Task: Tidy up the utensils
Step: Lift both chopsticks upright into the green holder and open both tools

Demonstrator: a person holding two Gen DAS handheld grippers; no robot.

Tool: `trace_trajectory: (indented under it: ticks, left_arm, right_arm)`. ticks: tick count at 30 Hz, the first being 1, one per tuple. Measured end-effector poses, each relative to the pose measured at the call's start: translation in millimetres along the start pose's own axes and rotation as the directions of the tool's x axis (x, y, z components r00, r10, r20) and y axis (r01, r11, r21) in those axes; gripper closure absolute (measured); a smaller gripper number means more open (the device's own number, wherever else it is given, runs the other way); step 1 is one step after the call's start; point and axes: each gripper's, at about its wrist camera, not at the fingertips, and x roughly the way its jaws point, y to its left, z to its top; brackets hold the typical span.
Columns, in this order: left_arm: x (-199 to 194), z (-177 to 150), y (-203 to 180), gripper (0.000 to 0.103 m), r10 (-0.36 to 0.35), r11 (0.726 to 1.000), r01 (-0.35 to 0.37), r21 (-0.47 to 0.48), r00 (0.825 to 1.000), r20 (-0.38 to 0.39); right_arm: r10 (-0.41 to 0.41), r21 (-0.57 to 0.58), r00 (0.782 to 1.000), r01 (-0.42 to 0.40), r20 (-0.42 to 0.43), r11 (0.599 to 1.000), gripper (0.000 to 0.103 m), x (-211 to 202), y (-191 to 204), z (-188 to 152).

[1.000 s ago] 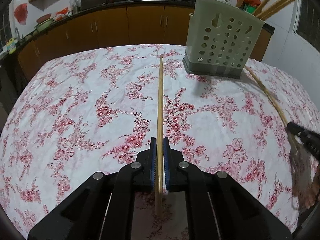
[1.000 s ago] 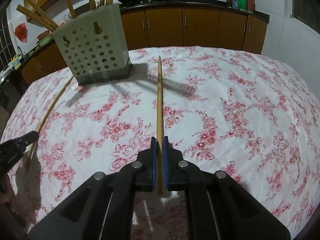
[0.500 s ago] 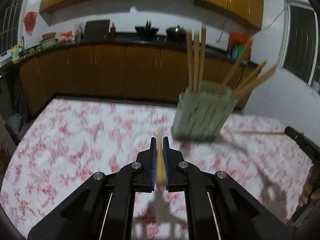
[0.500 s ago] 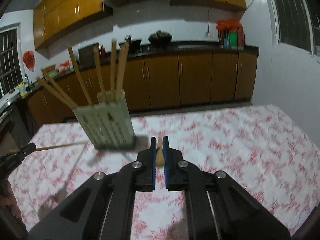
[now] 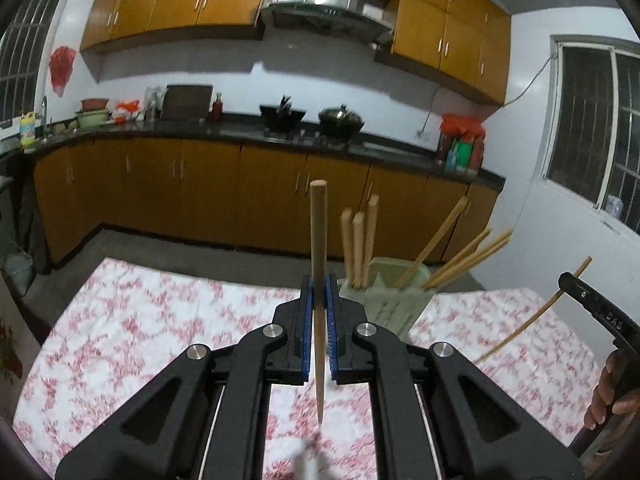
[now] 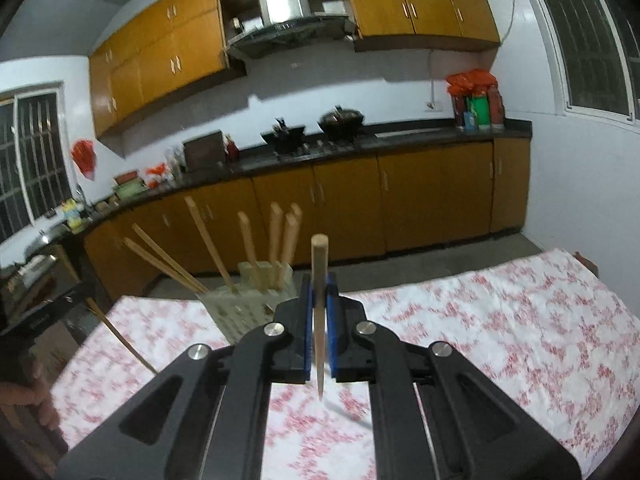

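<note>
My left gripper [image 5: 319,280] is shut on a wooden chopstick [image 5: 319,232] that stands upright, thick end up, above the flowered tablecloth [image 5: 132,320]. My right gripper [image 6: 319,280] is shut on a second upright chopstick [image 6: 319,268]. The pale green perforated holder [image 5: 396,300] stands on the table just right of my left gripper and holds several chopsticks [image 5: 360,240]. In the right wrist view the holder [image 6: 248,300] is just left of my right gripper. The right gripper with its chopstick [image 5: 532,316] shows at the left wrist view's right edge.
Brown kitchen cabinets [image 5: 200,192] and a dark counter with woks [image 5: 340,120] line the far wall. The table's far edge [image 6: 440,280] lies behind the holder. A hand [image 5: 612,392] grips the other tool at right.
Both grippers have lifted and tilted up from the table, each raising its chopstick from lying flat to upright. The holder now sits lower and closer in both views.
</note>
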Motion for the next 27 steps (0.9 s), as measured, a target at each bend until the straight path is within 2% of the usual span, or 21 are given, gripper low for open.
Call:
trace_trajectory:
  ticks: [4, 8, 13, 16, 20, 23, 27]
  left_arm:
    - [-5.4, 18.6, -10.8, 0.096, -0.021, 1.000, 0.021, 0.002, 0.999, 0.050]
    - [-10.2, 41.3, -24.1, 0.096, -0.040, 0.999, 0.040, 0.002, 0.992, 0.124]
    - [-14.8, 72.3, -40.9, 0.096, -0.036, 0.999, 0.036, 0.003, 0.968, 0.250]
    - [-11.5, 85.7, -43.8, 0.096, -0.023, 1.000, 0.027, -0.009, 0.952, 0.304]
    - [0.2, 94.6, -43.8, 0.096, -0.004, 0.999, 0.020, -0.041, 0.938, 0.346]
    - [11.3, 96.5, -41.9, 0.096, 0.003, 0.998, 0.019, -0.060, 0.935, 0.353]
    - [21.6, 99.5, -41.7, 0.096, 0.011, 0.998, 0.009, -0.054, 0.932, 0.362]
  right_arm:
    - [0.060, 0.009, 0.996, -0.060, 0.062, 0.998, 0.095, -15.9, 9.2, 23.9]
    - [0.086, -0.011, 0.982, -0.085, 0.168, 0.996, 0.095, -31.5, 23.9, 51.1]
    - [0.085, 0.015, 0.952, -0.093, 0.295, 0.996, 0.095, -37.0, 26.5, 79.0]
    - [0.075, 0.055, 0.937, -0.100, 0.342, 0.993, 0.095, -31.9, 20.9, 93.4]
    - [0.046, 0.085, 0.925, -0.084, 0.376, 0.993, 0.095, -17.4, 15.5, 104.5]
    - [0.057, 0.109, 0.927, -0.105, 0.370, 0.988, 0.095, -3.8, 12.1, 111.2]
    - [0.067, 0.086, 0.912, -0.111, 0.405, 0.990, 0.095, -7.3, 15.0, 125.9]
